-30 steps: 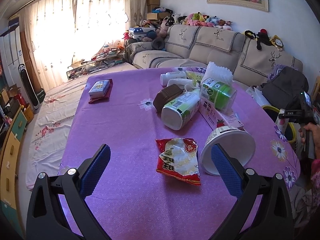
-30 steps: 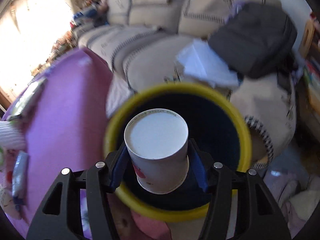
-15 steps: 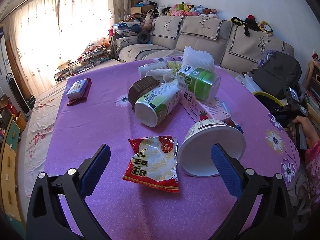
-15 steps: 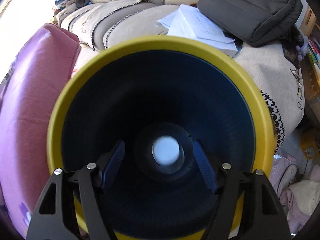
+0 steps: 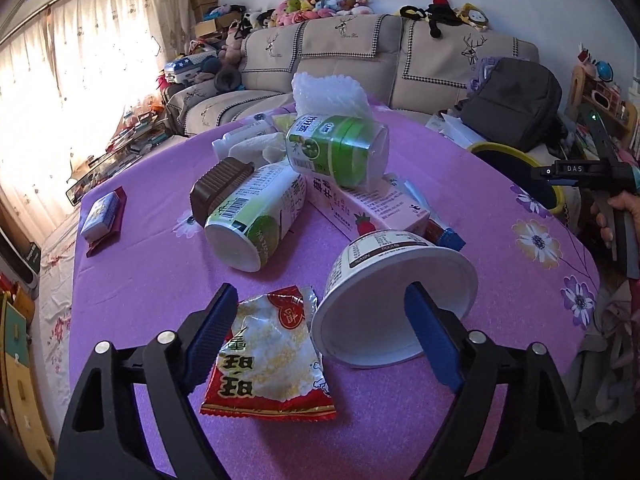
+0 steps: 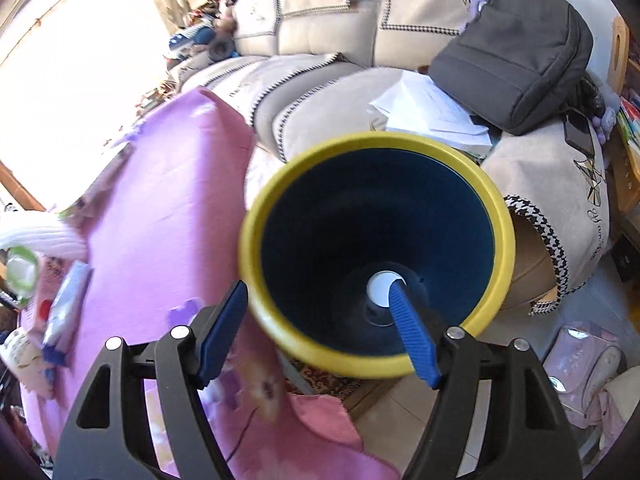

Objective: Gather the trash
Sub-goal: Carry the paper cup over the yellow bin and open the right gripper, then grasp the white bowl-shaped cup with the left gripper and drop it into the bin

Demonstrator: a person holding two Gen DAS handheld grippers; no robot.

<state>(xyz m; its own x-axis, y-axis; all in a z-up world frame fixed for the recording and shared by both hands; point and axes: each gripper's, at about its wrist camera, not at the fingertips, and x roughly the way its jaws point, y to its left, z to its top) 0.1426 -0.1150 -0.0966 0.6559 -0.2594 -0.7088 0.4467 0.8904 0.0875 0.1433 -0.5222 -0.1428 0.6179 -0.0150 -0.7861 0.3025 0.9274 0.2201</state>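
The left gripper (image 5: 320, 336) stood wide open and empty over the purple table (image 5: 152, 272), its pads flanking a red snack packet (image 5: 268, 356) and a tipped white tub (image 5: 396, 300) at one o'clock. The right gripper (image 6: 320, 332) also gaped, holding nothing, above the yellow-rimmed bin (image 6: 256, 280). A white cup (image 6: 382, 286), probably bottom-up, lay deep in the bin, partly behind the right pad.

Near table edge bare left of the wrapper (image 5: 269, 354); bowl (image 5: 394, 298) and cup pile (image 5: 280, 196) block right and far.
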